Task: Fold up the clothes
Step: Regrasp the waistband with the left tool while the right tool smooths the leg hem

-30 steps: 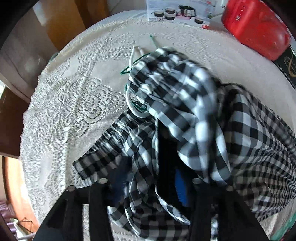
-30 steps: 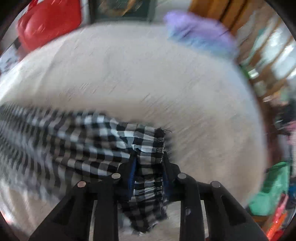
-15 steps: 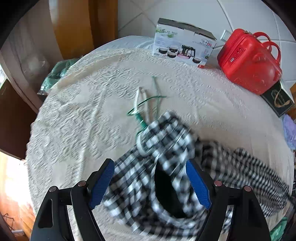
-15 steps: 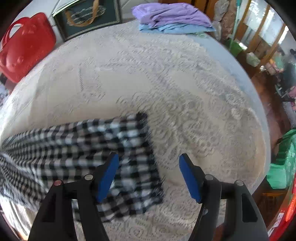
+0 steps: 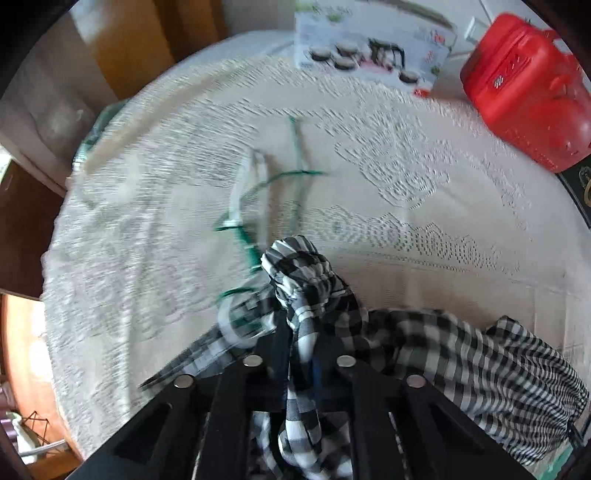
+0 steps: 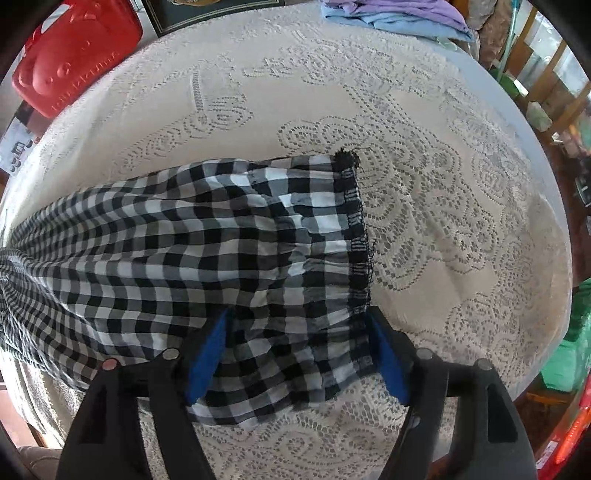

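I am holding a bunched end of the black-and-white gingham garment [image 5: 299, 280] in my left gripper [image 5: 300, 363]; its jaws are pinching tight on the twisted cloth, which is rising in a knot just ahead of the fingers and trailing down between them. The rest of the garment is spreading to the right across the counter [image 5: 424, 236], which is wearing a cream lace tablecloth [image 5: 155, 206]. Green and white wire hangers [image 5: 266, 192] are lying just beyond the knot, partly under the cloth; this view is blurred.

My right gripper [image 6: 297, 350] is standing with its jaws wide, the blue pads [image 6: 205, 354] straddling the garment's stitched hem edge [image 6: 356, 225] without clamping it. Here the gingham garment [image 6: 207, 258] is lying flat on the lace, stretching away to the left.

A red plastic case [image 5: 528, 92] and a printed tea-set box [image 5: 373, 44] are sitting at the far edge. Folded purple and blue clothes [image 6: 399, 14] are stacked well apart from the garment, beside a dark framed picture [image 6: 207, 11].
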Demonstrator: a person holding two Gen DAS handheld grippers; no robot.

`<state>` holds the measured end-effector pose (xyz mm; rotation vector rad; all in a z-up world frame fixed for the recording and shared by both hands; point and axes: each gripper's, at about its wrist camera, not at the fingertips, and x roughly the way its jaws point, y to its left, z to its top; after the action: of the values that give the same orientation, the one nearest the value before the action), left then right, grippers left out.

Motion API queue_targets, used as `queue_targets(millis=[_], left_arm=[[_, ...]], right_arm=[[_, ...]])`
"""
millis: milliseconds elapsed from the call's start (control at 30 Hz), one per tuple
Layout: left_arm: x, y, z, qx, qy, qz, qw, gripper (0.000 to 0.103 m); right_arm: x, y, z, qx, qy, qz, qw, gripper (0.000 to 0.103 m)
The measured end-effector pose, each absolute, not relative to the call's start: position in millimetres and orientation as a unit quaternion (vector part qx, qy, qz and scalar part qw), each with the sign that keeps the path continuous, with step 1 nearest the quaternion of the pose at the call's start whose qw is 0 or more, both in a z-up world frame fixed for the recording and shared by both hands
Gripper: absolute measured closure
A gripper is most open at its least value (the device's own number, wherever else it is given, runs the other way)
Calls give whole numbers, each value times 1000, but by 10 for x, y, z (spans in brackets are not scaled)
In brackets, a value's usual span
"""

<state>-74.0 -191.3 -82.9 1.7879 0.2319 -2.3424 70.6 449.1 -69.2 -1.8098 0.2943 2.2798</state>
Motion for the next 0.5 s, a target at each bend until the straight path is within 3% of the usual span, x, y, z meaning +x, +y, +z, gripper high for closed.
queue_targets(millis=[133,233,400,500], left_arm=[[-40,-2225,-519,575,104,-802,126,96],[441,-2533,-665,590,127,-779,171,96],[667,-2751,-1346,648,156,-722,182,94],[649,-2673,-1109,623,147,-748,173,90]], right_arm=[[696,4552,-721,-614,99,776,108,24],[688,4552,-742,-615,97,775,107,18],[599,4572,-796,-625,86,770,101,8],[570,4524,-847,-630,87,765,99,7]])
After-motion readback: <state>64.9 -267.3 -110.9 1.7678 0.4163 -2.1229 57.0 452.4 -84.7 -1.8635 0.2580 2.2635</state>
